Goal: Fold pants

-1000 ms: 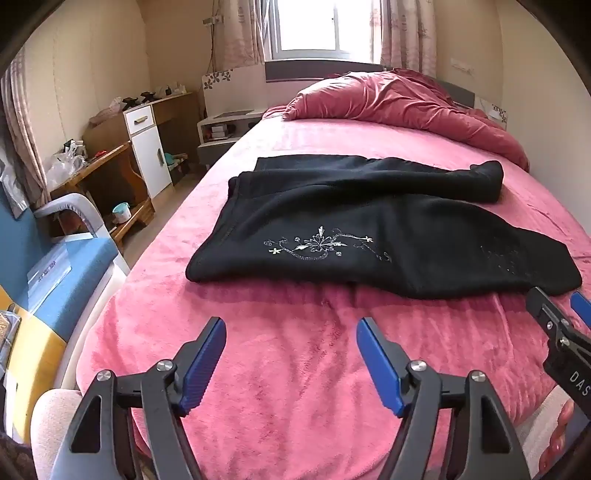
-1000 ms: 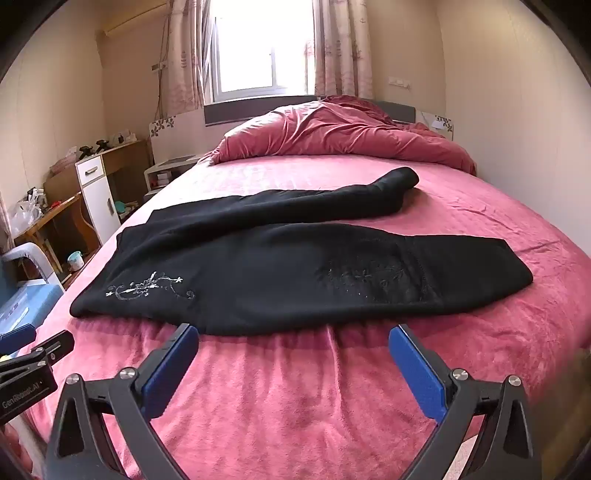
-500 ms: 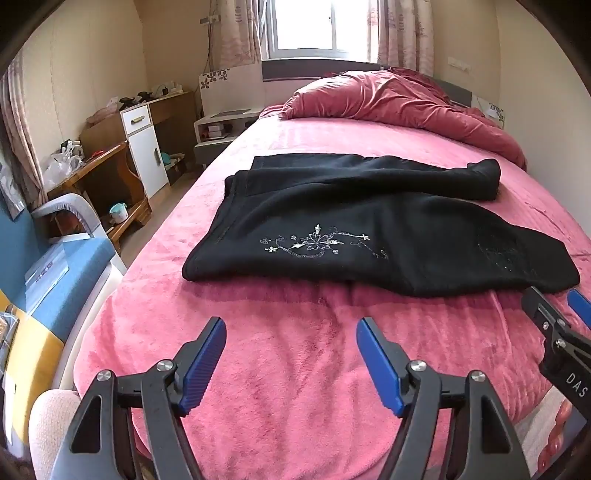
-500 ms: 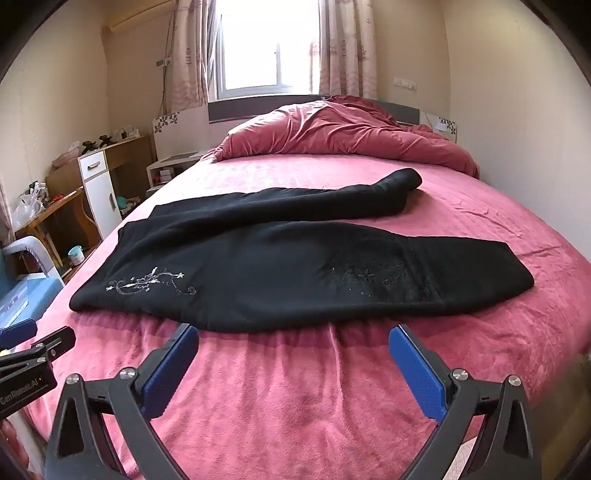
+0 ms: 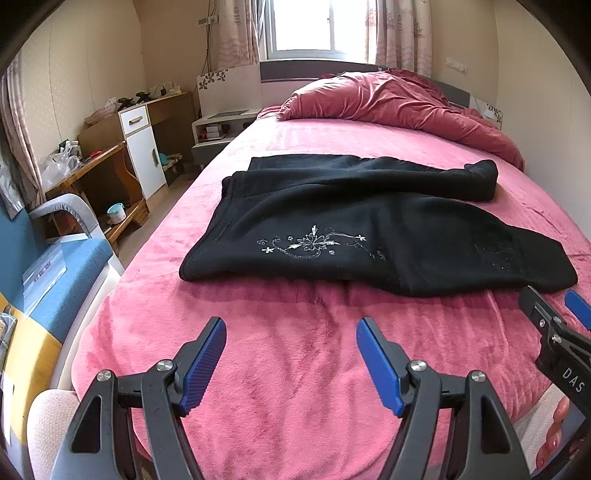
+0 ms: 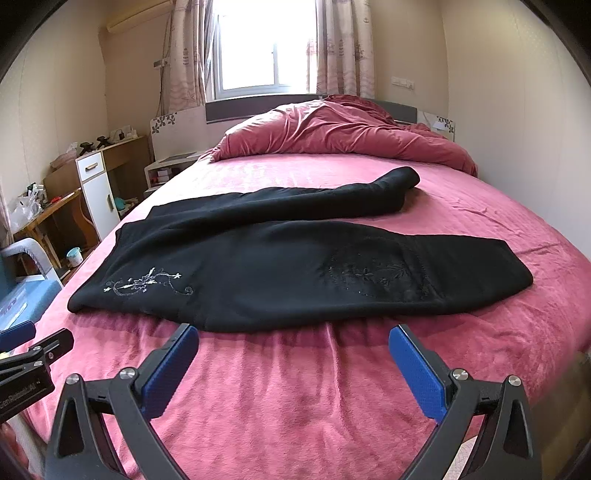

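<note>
A small bedroom with cream walls holds a wide bed (image 5: 303, 369) covered in a pink plush blanket, and a bright curtained window (image 5: 306, 26) sits behind the headboard. Along the bed's left side stand a blue-cushioned chair (image 5: 62, 269), a wooden desk (image 5: 96, 162) with clutter on it, a white cabinet (image 5: 142, 155) and a low nightstand (image 5: 218, 133). A rumpled dark red duvet (image 5: 391, 103) is heaped at the head of the bed.

A pair of black pants (image 6: 295, 266) lies spread flat across the middle of the bed, waistband toward the left edge and legs reaching toward the right edge. White floral embroidery (image 5: 314, 243) marks the near leg close to the waist. The far leg angles toward the head of the bed, its cuff end slightly raised and bunched.

Near the foot edge, the left gripper (image 5: 291, 354) hovers above the blanket with its blue-padded jaws spread wide and nothing between them. The right gripper (image 6: 293, 362) hovers beside it, just short of the pants' near edge, jaws likewise wide apart and empty. Neither touches the pants.
</note>
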`<action>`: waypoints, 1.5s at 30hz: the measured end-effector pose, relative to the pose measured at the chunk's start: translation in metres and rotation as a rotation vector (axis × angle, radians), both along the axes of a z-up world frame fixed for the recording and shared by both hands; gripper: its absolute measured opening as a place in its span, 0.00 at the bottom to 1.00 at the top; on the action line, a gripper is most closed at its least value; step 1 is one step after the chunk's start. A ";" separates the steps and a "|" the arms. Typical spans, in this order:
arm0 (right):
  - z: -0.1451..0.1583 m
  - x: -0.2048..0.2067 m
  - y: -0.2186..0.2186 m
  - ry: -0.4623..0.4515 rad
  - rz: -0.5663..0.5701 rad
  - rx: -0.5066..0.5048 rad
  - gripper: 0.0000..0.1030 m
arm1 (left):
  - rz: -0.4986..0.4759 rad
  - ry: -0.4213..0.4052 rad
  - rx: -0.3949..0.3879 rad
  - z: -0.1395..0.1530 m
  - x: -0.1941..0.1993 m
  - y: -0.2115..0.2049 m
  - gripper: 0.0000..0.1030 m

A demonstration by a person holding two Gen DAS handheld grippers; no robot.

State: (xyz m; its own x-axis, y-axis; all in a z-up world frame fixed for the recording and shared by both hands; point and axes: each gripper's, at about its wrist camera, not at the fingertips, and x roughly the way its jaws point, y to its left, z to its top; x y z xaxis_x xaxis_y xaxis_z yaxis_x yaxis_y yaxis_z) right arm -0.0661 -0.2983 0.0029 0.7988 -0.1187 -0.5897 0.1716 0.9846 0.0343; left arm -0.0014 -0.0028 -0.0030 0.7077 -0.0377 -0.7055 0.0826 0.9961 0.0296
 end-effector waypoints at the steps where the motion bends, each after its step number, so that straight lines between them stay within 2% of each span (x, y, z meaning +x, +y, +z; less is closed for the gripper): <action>1: -0.001 0.001 0.000 0.001 0.000 0.002 1.00 | -0.002 0.000 -0.002 0.000 0.000 0.000 0.73; 45: -0.005 0.002 -0.008 0.010 -0.036 0.014 1.00 | -0.039 -0.007 -0.014 0.002 -0.004 -0.007 0.73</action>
